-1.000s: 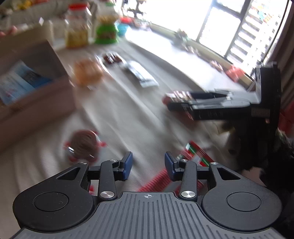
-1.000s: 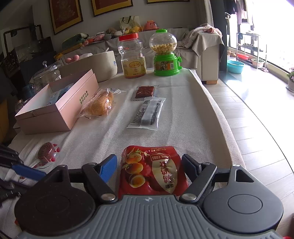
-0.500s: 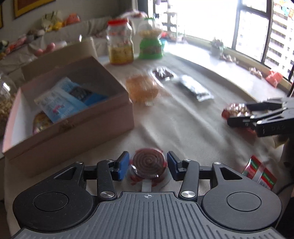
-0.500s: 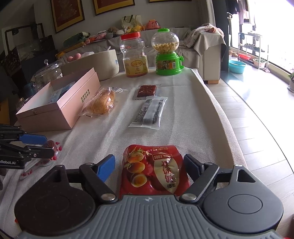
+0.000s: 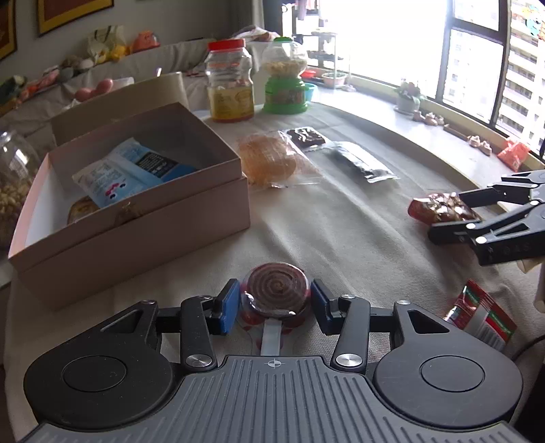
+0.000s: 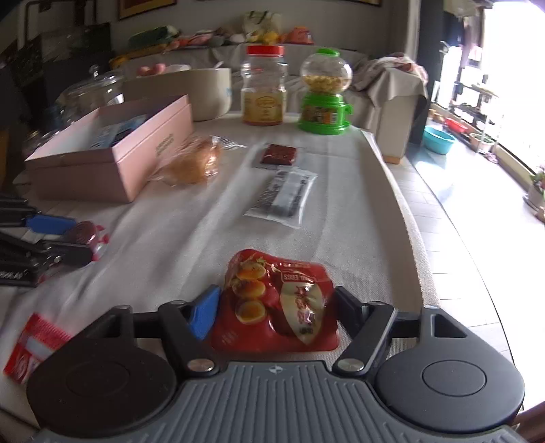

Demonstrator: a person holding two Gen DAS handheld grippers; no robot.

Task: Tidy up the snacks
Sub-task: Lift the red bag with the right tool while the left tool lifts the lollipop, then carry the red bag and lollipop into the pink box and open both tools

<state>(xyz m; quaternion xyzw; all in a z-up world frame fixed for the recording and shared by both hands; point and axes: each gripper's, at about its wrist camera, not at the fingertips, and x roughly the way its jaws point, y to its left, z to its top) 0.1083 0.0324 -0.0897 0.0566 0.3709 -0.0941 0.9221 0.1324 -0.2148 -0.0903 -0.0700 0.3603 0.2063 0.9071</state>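
- A large curved window (image 5: 477, 61) lets in strong daylight; tall buildings are seen outside.
- A long sill (image 5: 425, 136) below it carries a small potted plant (image 5: 408, 95).
- A sofa (image 6: 381, 92) with a grey cover stands behind the worktop (image 6: 357, 211).
- Framed pictures (image 5: 68, 13) hang on the pale wall.
- The floor (image 6: 477, 211) has light tiles, and a blue basin (image 6: 438, 139) stands on it.

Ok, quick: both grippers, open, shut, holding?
Left gripper: closing around round spiral lollipop, not gripping.
Right gripper: closing around red egg-snack pouch.
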